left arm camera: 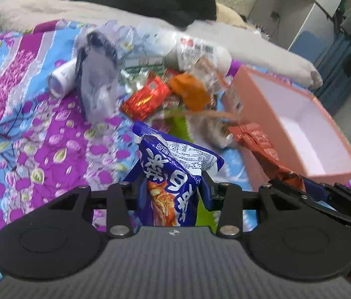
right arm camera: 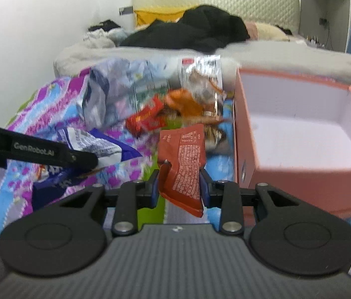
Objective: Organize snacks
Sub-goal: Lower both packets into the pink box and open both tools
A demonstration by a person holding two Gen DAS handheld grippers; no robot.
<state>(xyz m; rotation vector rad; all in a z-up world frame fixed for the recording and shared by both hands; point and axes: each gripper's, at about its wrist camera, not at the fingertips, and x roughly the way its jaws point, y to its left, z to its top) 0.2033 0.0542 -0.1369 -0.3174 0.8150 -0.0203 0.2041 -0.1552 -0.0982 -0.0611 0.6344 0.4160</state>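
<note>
1. Even, soft indoor light; no hard shadows, no glare.
2. Motion blur on the snack pile [left arm camera: 165, 82] and the floral bedspread [left arm camera: 26, 129] in both views.
3. Gripper bodies near the lens stay sharp.
4. Strong fisheye bending at the edges; corners darken slightly.

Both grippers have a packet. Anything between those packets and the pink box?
Nothing visible. The right gripper holds the red packet just left of the pink box, whose open top and white interior look empty. The left gripper holds the blue packet; only the right gripper and its packet lie between it and the box.
</note>
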